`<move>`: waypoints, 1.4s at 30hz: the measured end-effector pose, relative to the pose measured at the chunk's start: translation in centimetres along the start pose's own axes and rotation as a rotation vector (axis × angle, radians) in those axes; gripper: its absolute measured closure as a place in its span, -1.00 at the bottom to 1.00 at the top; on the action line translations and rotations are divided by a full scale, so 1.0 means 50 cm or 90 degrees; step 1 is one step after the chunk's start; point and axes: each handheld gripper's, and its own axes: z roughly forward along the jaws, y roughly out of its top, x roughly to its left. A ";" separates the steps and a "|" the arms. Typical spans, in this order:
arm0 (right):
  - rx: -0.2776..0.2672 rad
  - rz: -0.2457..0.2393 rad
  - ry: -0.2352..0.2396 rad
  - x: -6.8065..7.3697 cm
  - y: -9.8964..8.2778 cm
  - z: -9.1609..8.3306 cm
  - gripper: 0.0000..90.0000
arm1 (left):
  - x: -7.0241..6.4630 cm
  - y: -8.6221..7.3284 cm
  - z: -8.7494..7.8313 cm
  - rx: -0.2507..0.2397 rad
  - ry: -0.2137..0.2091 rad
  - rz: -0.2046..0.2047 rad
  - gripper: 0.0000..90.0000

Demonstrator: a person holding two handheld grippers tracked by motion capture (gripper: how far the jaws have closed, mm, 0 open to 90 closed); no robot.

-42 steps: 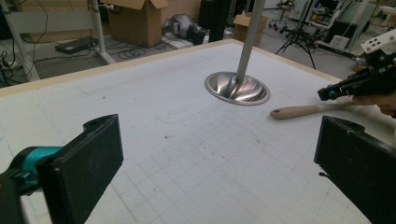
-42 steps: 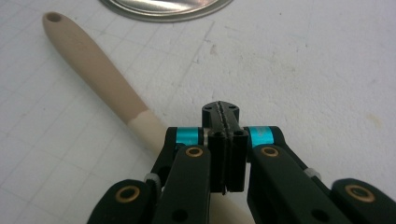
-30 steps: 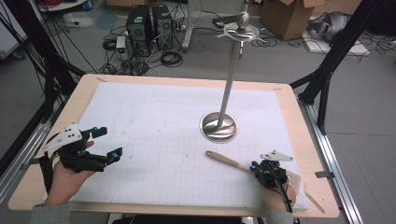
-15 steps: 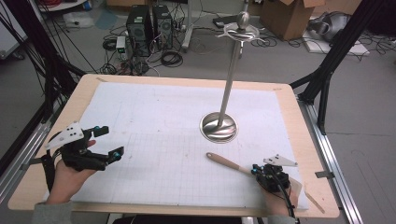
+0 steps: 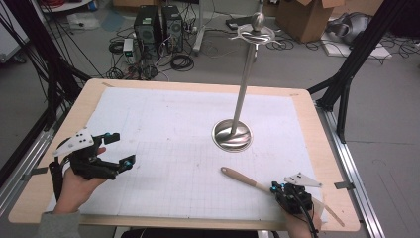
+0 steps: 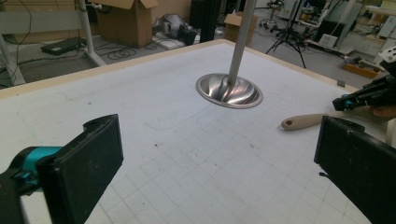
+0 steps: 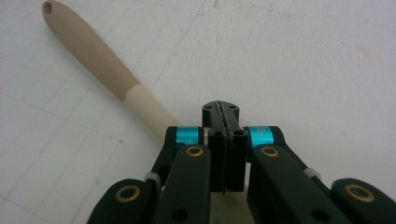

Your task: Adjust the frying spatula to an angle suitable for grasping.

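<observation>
A wooden table [image 5: 317,148] covered by a white gridded sheet [image 5: 173,134] is seen, with cables and computer towers on the floor behind. At the left edge, the left gripper [image 5: 116,151] is held above the sheet, its jaws spread wide with nothing between them. Right of centre, a metal stand [image 5: 233,134] is placed upright on its round base. A wooden utensil [image 5: 242,179] is laid near the front right, its handle pointing left. Just beside it, the right gripper [image 7: 223,116] is seen with jaws pressed together; whether anything is pinched cannot be told.
</observation>
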 end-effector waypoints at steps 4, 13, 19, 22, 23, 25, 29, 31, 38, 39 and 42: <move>-0.002 -0.005 -0.003 0.001 -0.001 -0.001 1.00 | -0.002 0.000 0.006 0.004 -0.003 0.003 -0.96; -0.072 -0.054 0.078 0.045 0.029 -0.002 1.00 | -0.003 -0.003 0.008 0.009 0.000 0.003 -0.96; -0.065 -0.111 0.121 0.096 0.044 0.024 1.00 | -0.003 -0.004 0.001 0.008 0.004 0.002 -0.96; -0.055 -0.132 0.135 0.116 0.048 0.043 1.00 | -0.001 -0.005 -0.003 0.007 0.008 0.002 -0.96; -0.055 -0.132 0.135 0.116 0.048 0.043 1.00 | -0.001 -0.005 -0.004 0.006 0.009 0.000 -0.96; -0.050 -0.147 0.136 0.124 0.048 0.053 1.00 | -0.002 -0.006 -0.005 0.006 0.010 -0.001 -0.96; -0.048 -0.184 0.152 0.137 0.050 0.071 1.00 | -0.001 -0.008 -0.010 0.007 0.014 0.001 -0.96; -0.046 -0.186 0.157 0.137 0.051 0.073 1.00 | 0.000 -0.009 -0.012 0.007 0.015 -0.001 -0.96; -0.029 -0.198 0.164 0.150 0.061 0.096 1.00 | 0.000 -0.012 -0.020 0.007 0.024 -0.003 -0.96; -0.029 -0.197 0.163 0.152 0.064 0.099 1.00 | 0.000 -0.013 -0.021 0.006 0.024 -0.004 -0.96; -0.025 -0.198 0.160 0.156 0.069 0.104 1.00 | 0.001 -0.015 -0.026 0.006 0.028 -0.005 -0.96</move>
